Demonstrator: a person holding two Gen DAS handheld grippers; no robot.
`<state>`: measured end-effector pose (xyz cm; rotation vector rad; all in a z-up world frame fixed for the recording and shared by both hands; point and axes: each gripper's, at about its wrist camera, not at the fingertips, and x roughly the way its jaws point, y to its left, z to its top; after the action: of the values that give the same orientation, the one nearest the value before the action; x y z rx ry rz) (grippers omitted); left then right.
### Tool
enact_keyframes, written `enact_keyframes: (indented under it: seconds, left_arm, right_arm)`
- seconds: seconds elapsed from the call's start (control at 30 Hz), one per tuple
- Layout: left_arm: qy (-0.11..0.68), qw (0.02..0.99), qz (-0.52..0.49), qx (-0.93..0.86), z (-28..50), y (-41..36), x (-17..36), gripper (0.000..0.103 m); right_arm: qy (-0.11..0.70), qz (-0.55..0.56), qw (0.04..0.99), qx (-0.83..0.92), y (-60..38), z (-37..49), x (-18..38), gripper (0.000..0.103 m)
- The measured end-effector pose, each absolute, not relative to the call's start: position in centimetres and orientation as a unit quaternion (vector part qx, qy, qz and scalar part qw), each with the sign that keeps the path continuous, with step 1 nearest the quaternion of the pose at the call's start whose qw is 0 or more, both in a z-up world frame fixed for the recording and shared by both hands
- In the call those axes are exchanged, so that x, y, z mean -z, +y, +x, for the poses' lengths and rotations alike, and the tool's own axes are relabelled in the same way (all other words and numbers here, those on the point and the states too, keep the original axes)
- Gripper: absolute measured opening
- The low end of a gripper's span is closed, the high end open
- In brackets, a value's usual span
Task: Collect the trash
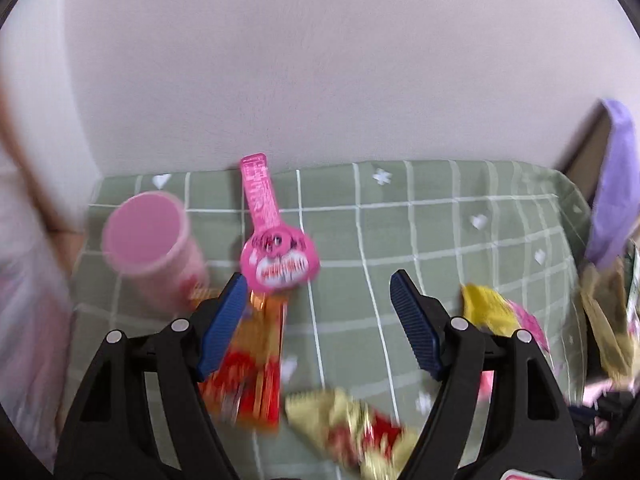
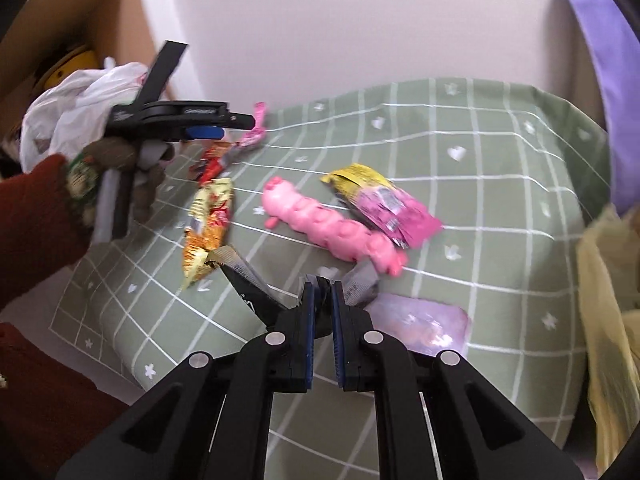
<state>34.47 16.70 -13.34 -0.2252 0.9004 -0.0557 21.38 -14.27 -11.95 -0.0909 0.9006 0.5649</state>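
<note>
Snack wrappers lie on a green checked tablecloth [image 2: 480,152]. My left gripper [image 1: 318,286] is open above a pink lollipop wrapper [image 1: 276,252] and a red-orange wrapper [image 1: 256,360]; a gold-red wrapper [image 1: 352,432] lies near its right finger. It also shows in the right wrist view [image 2: 208,130], held by a gloved hand. My right gripper [image 2: 322,284] is shut on a black and silver wrapper [image 2: 248,280]. Beyond it lie a pink plastic strip [image 2: 332,228], a yellow-pink wrapper [image 2: 380,200] and an orange-gold wrapper [image 2: 208,220].
A pink cup [image 1: 156,240] stands at the cloth's left. A white plastic bag [image 2: 80,100] sits in a cardboard box [image 2: 80,12] at far left. A pale pink packet [image 2: 424,328] lies by my right gripper. A purple cloth [image 2: 608,80] hangs at right, a yellow bag [image 2: 608,320] below it.
</note>
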Motion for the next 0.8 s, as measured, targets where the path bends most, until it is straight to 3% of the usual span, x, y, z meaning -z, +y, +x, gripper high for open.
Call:
enact_keyframes:
  seconds: [0.2, 0.47, 0.6, 0.63, 0.67, 0.7, 0.73, 0.8]
  left_arm:
    - [0.461, 0.881, -0.101, 0.007, 38.2, 16.6, 15.3, 0.068]
    - [0.474, 0.876, -0.076, 0.049, 36.4, 14.5, 15.8, 0.029]
    - [0.477, 0.869, -0.085, 0.103, 33.3, 13.4, 15.2, 0.029]
    - [0.477, 0.868, -0.081, 0.113, 32.6, 13.1, 15.1, 0.031]
    - [0.476, 0.868, -0.077, 0.117, 31.8, 12.8, 14.9, 0.035]
    - [0.475, 0.869, -0.075, 0.120, 31.4, 12.7, 14.8, 0.044]
    - [0.472, 0.870, -0.075, 0.119, 31.1, 12.9, 14.7, 0.049]
    - [0.462, 0.876, -0.092, 0.106, 31.3, 13.6, 14.3, 0.055]
  right_arm:
    - [0.437, -0.036, 0.869, -0.228, -16.3, 21.3, 12.1, 0.010]
    - [0.440, -0.032, 0.871, -0.215, -17.1, 21.2, 12.8, 0.010]
    - [0.424, -0.034, 0.878, -0.217, -17.1, 21.0, 12.7, 0.013]
    - [0.418, -0.035, 0.881, -0.218, -17.1, 20.9, 12.6, 0.025]
    - [0.415, -0.035, 0.882, -0.220, -17.1, 20.7, 12.4, 0.043]
    - [0.413, -0.032, 0.882, -0.225, -17.2, 20.6, 12.3, 0.052]
    - [0.410, -0.028, 0.882, -0.231, -17.4, 20.4, 12.2, 0.056]
    - [0.406, -0.022, 0.883, -0.233, -17.7, 20.0, 11.9, 0.056]
